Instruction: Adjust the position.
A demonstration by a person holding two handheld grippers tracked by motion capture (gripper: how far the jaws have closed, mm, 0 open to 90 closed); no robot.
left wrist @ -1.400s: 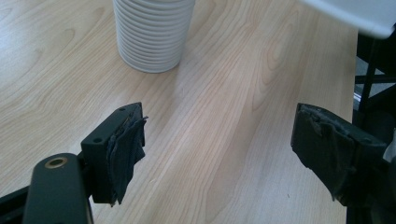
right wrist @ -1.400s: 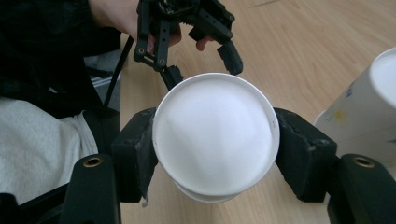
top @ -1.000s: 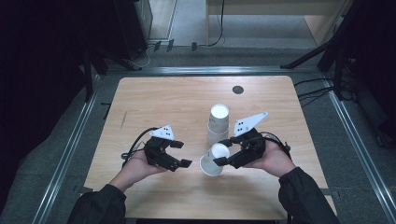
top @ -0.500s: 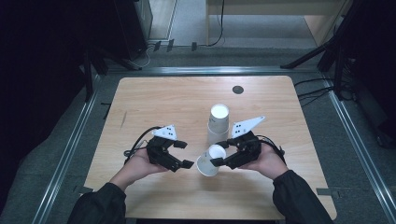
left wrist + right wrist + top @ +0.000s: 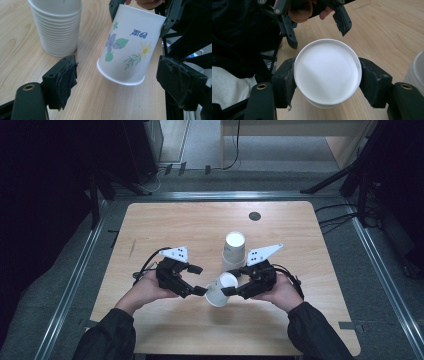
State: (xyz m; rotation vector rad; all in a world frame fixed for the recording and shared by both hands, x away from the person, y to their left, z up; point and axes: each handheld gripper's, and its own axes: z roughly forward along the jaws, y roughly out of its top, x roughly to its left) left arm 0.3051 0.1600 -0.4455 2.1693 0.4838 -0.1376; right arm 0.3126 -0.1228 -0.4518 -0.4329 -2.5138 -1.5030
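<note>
A white paper cup (image 5: 218,291) with a flower print (image 5: 126,47) hangs tilted just above the wooden table (image 5: 175,225). My right gripper (image 5: 231,281) is shut on it near its base. In the right gripper view the cup's round white base (image 5: 327,72) faces the camera, with both pads (image 5: 287,80) pressed on its sides. My left gripper (image 5: 200,280) stands open. Its jaws sit either side of the cup's open rim (image 5: 120,81) without touching it. A stack of several white paper cups (image 5: 234,251) (image 5: 58,27) stands upright just behind.
A small dark round inset (image 5: 255,216) sits in the table near its far edge. Metal rails (image 5: 75,280) run along the table's sides, and cables lie on the floor beyond. The person's dark sleeves (image 5: 107,337) come in at the near edge.
Almost nothing: the right gripper with the cup has crept slightly toward the left gripper. The left hand has stayed put.
</note>
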